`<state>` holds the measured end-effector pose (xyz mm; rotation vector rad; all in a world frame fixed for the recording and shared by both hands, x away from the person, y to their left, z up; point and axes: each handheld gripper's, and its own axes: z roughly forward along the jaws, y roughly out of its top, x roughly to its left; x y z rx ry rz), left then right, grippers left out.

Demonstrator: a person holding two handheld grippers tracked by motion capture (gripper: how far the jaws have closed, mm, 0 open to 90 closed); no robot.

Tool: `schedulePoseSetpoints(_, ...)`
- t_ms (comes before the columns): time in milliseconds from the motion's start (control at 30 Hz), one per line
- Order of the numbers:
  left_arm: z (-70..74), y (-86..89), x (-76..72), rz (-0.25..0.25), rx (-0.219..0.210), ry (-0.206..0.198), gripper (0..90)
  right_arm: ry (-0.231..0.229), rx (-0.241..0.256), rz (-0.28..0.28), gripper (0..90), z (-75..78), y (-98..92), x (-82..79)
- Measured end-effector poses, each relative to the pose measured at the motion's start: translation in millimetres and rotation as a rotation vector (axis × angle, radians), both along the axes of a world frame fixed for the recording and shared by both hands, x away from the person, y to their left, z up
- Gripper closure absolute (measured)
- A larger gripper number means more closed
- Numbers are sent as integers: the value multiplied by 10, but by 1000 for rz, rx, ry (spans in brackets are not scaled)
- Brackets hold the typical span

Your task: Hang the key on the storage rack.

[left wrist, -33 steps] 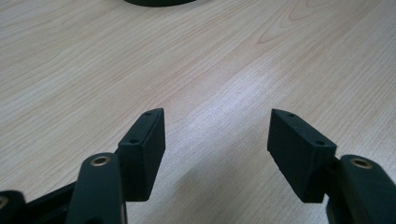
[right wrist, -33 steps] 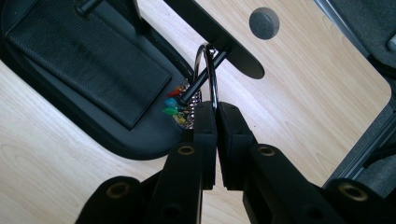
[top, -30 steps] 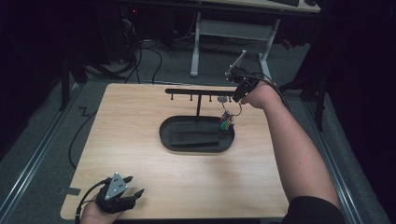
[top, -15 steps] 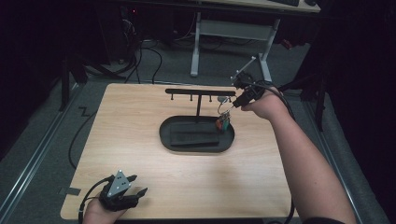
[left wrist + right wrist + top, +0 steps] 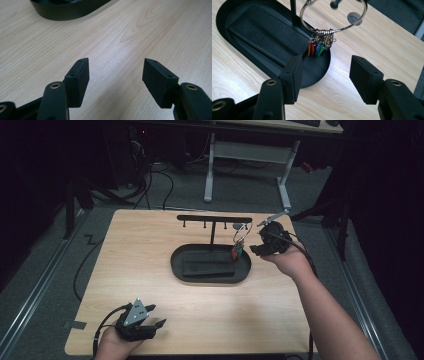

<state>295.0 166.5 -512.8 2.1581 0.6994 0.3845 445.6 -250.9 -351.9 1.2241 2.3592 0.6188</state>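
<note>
A black T-shaped hook stand (image 5: 214,219) rises from a black oval tray (image 5: 177,265) at mid-table. A metal key ring (image 5: 239,234) with several coloured tags (image 5: 319,48) hangs from the bar's rightmost peg (image 5: 334,4), over the tray's right end. My right gripper (image 5: 255,249) is open just right of the tags and holds nothing. In the right gripper view its jaws stand wide apart below the key ring (image 5: 333,18), not touching it. My left gripper (image 5: 157,317) rests open and empty near the table's front left edge, over bare wood (image 5: 120,37).
A dark rectangular pad (image 5: 265,31) lies inside the tray. The tray's rim (image 5: 67,13) sits far ahead of the left gripper. The wooden table (image 5: 310,320) ends close behind the stand, with a desk frame (image 5: 247,155) and cables (image 5: 160,175) on the floor beyond.
My right gripper has drawn back from the peg, down and toward the person, with its jaws apart. The key ring stays hanging on the bar. The left gripper barely shifted.
</note>
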Motion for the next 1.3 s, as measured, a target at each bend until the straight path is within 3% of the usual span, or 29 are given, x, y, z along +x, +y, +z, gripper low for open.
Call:
schedulePoseSetpoints(67,4,-24,9,-9,1,-8,387,-30,22,-5,431,-68,-43,-69)
schedulePoseSetpoints(167,9,-57,25,-20,2,-12,386,-66,17,-12,423,-190,-87,-170)
schedulePoseSetpoints(400,-3,-109,46,-36,10,-10,386,-83,75,-50,403,-429,-217,-365)
schedulePoseSetpoints(567,-12,-131,63,-40,9,-4,386,-92,51,-55,367,-549,-228,-564)
schedulePoseSetpoints(667,-16,-139,69,-43,12,-4,387,-116,69,-49,365,-616,-239,-666)
schedulePoseSetpoints(700,-16,-147,74,-47,15,-3,386,-126,101,-57,357,-699,-268,-770)
schedulePoseSetpoints(867,-24,-171,80,-53,13,-2,387,-166,164,-81,349,-906,-339,-974)
schedulePoseSetpoints(967,-32,-183,85,-58,17,1,388,-166,228,-97,337,-1047,-377,-1087)
schedulePoseSetpoints(1233,-53,-210,96,-66,23,8,390,-192,251,-107,291,-1416,-415,-1367)
schedulePoseSetpoints(1300,-59,-215,98,-66,23,13,390,-228,268,-130,292,-1519,-442,-1470)
